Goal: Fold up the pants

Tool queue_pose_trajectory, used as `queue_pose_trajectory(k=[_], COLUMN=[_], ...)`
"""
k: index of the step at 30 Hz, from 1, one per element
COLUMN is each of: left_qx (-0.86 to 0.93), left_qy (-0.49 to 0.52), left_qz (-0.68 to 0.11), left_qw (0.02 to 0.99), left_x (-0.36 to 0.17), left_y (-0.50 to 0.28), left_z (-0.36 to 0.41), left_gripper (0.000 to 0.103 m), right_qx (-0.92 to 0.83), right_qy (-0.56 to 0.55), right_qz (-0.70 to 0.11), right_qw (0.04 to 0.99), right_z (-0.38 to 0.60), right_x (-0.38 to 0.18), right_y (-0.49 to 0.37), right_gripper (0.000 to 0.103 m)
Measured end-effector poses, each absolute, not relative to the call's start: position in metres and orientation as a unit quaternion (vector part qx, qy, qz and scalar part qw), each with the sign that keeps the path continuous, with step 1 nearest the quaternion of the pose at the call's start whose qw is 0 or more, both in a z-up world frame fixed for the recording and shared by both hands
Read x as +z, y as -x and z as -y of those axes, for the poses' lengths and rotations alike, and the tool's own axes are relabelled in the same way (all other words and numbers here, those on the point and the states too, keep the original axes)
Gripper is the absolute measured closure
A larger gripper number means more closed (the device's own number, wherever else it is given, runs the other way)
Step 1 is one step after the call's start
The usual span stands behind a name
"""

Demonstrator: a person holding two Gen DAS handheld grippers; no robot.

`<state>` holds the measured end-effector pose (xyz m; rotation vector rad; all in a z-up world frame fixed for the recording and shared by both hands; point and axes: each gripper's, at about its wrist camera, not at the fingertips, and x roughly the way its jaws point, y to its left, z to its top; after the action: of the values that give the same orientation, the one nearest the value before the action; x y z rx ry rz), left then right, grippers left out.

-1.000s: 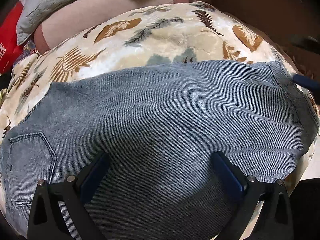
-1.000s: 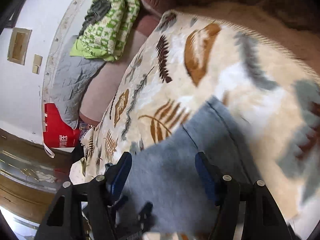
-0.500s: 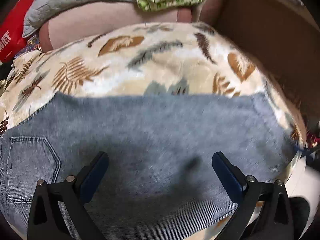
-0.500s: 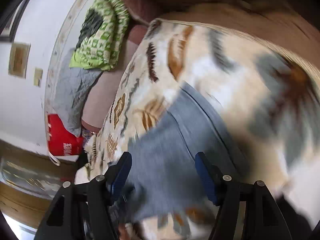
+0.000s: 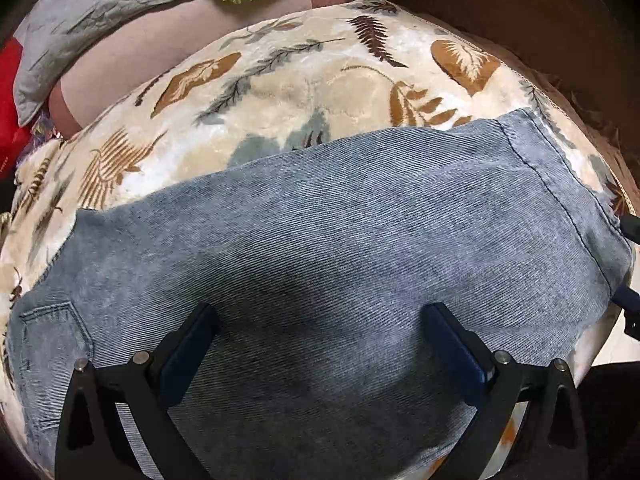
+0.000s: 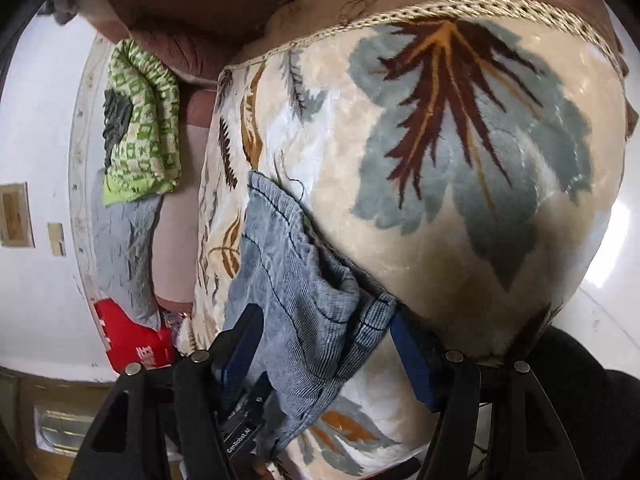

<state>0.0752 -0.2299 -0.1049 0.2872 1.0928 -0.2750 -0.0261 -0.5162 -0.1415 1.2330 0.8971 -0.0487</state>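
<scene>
- The left claw [image 5: 320, 344] stood wide apart above the pants [image 5: 340, 260], with nothing pinched between its blue pads [image 5: 188, 356]; only flat denim lay below the gap.
- The right claw [image 6: 324, 344] also stood fairly wide, its two pads straddling the bunched hem end of the pants [image 6: 304, 292]; the cloth lay between them, but neither pad visibly pressed on it.
- In the left wrist view, part of the right claw [image 5: 630, 228] showed at the hem end of the pants.
- The pants lay spread across the leaf-patterned blanket [image 5: 280, 92], with a back pocket [image 5: 52, 328] at the far end from the hem.
- The hem end sat near the blanket's edge, and the blanket's braided trim [image 6: 460, 6] ran well beyond the pants.
- Beyond the blanket, away from the pants, lay a green patterned cloth [image 6: 140, 128] and a grey quilted pillow [image 6: 124, 248].
- A red bag [image 6: 128, 340] sat past the pillow, further still from the pants.
</scene>
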Motion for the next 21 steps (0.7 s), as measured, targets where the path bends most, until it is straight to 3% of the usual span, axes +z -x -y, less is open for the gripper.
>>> queue_pose_trajectory(k=[6, 11, 13, 15, 16, 19, 21], left_qx=[-0.131, -0.122, -0.12, -0.121, -0.12, -0.099, -0.105], left_qy=[-0.096, -0.113, -0.107, -0.104, -0.103, -0.108, -0.149], left_qz=[-0.485, -0.519, -0.527, -0.518, -0.504, -0.486, -0.526], left_qw=[0.859, 0.838, 0.835, 0.84, 0.849, 0.862, 0.83], left_x=[-0.081, -0.113, -0.111, -0.1, -0.093, -0.088, -0.117], left_y=[-0.076, -0.08, -0.079, -0.079, -0.077, -0.074, -0.078], left_z=[0.221, 0.228, 0.226, 0.224, 0.222, 0.217, 0.227], left_gripper=[0.0, 0.0, 0.0, 0.0, 0.0, 0.0, 0.0], right_qx=[-0.027, -0.034, -0.039, -0.053, -0.056, -0.056, -0.063], right_qy=[-0.548, -0.534, -0.513, -0.498, -0.493, -0.477, -0.459], right_qz=[-0.406, -0.415, -0.428, -0.441, -0.445, -0.448, -0.451], right_qw=[0.731, 0.736, 0.743, 0.745, 0.746, 0.754, 0.763], right_z=[0.514, 0.51, 0.509, 0.509, 0.51, 0.51, 0.506], right_x=[-0.136, -0.138, -0.137, -0.136, -0.137, -0.136, -0.133], right_y=[0.022, 0.013, 0.009, 0.007, 0.007, 0.006, 0.005], right_gripper=[0.033, 0.033, 0.039, 0.061, 0.065, 0.069, 0.071])
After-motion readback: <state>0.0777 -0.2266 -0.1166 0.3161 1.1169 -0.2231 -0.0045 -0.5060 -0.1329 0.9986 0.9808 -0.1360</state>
